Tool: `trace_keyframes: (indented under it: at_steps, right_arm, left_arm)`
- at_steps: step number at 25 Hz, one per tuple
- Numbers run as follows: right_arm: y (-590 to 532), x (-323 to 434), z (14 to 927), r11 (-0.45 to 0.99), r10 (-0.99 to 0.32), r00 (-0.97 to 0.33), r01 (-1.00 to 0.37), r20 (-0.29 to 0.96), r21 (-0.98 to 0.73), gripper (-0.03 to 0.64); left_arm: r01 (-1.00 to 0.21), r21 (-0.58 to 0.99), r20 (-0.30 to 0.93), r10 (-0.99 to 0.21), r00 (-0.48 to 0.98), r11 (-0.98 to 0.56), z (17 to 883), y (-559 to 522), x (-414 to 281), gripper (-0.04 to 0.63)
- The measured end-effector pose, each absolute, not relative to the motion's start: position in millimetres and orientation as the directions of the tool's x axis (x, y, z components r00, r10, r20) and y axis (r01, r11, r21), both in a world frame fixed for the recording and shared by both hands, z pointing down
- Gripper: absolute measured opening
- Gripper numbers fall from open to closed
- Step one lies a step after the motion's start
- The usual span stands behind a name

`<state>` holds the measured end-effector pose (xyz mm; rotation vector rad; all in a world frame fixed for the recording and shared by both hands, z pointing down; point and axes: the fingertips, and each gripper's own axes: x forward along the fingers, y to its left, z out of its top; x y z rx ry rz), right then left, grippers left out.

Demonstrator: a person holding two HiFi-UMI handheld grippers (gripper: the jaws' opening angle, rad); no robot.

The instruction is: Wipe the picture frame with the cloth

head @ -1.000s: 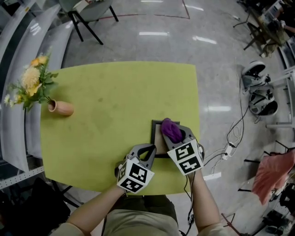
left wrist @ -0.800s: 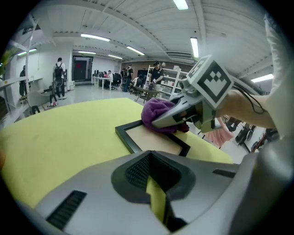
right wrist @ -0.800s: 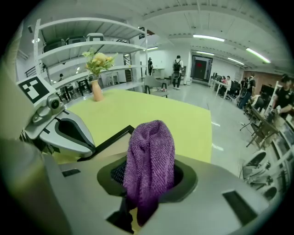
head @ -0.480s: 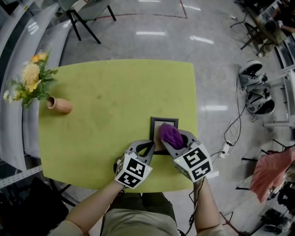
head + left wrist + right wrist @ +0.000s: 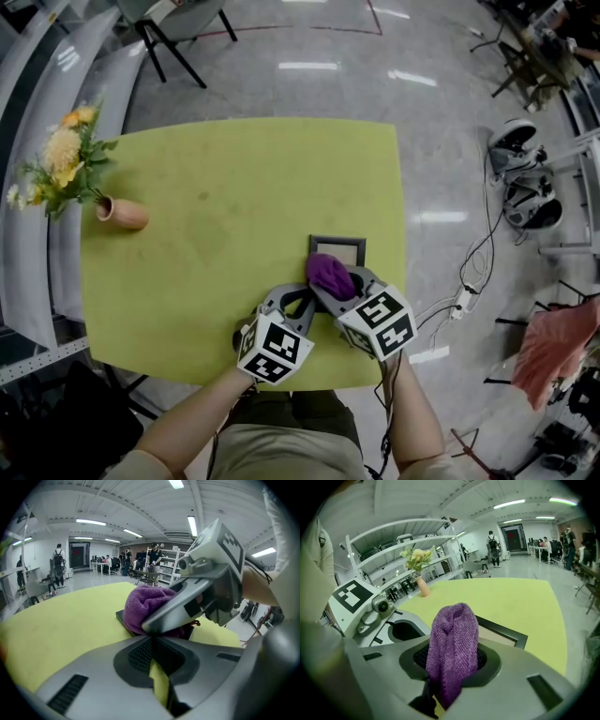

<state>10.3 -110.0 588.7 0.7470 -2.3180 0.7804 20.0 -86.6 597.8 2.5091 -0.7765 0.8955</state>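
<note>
A small black picture frame (image 5: 339,247) lies flat on the green table (image 5: 234,187), near its front right edge. My right gripper (image 5: 325,283) is shut on a bunched purple cloth (image 5: 329,273) that rests on the near-left part of the frame. In the right gripper view the cloth (image 5: 454,648) stands up between the jaws, with the frame (image 5: 504,631) just beyond. My left gripper (image 5: 302,302) is shut at the frame's near-left corner, and nothing shows between its jaws. In the left gripper view, the cloth (image 5: 145,603) and a frame corner (image 5: 123,617) lie just past its tips (image 5: 152,641).
A tan vase (image 5: 123,217) lies on its side at the table's left edge with yellow flowers (image 5: 59,161). A chair (image 5: 178,23) stands beyond the table. Cables and a power strip (image 5: 462,302) lie on the floor at the right.
My right gripper has carried the cloth left and toward me across the frame, uncovering more of its far side. The left gripper has stayed at the near-left corner.
</note>
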Motion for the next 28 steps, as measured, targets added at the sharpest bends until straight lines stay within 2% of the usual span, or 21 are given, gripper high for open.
trace_keyframes:
  at_steps: [3, 7, 14, 19, 28]
  right_arm:
    - [-110, 16, 594, 0.677, -0.315, -0.649, -0.665, 0.693, -0.315, 0.117]
    - [-103, 38, 606, 0.709, -0.297, -0.547, -0.675, 0.783, -0.203, 0.114]
    - [-102, 100, 598, 0.601, -0.39, -0.459, -0.784, 0.799, -0.157, 0.112]
    - [-88, 89, 572, 0.603, -0.406, -0.556, -0.759, 0.725, -0.245, 0.112]
    - [-45, 19, 575, 0.673, -0.266, -0.68, -0.639, 0.683, -0.374, 0.114]
  left_arm:
    - [-0.605, 0.153, 0.662, -0.374, 0.65, -0.781, 599, -86, 19, 0.006]
    - [-0.608, 0.194, 0.656, -0.359, 0.664, -0.77, 598, -88, 19, 0.006]
    - [-0.618, 0.229, 0.654, -0.351, 0.669, -0.752, 599, -88, 17, 0.006]
    - [-0.611, 0.222, 0.648, -0.353, 0.675, -0.76, 601, -88, 16, 0.006]
    - [-0.584, 0.246, 0.662, -0.306, 0.684, -0.773, 597, -77, 11, 0.006]
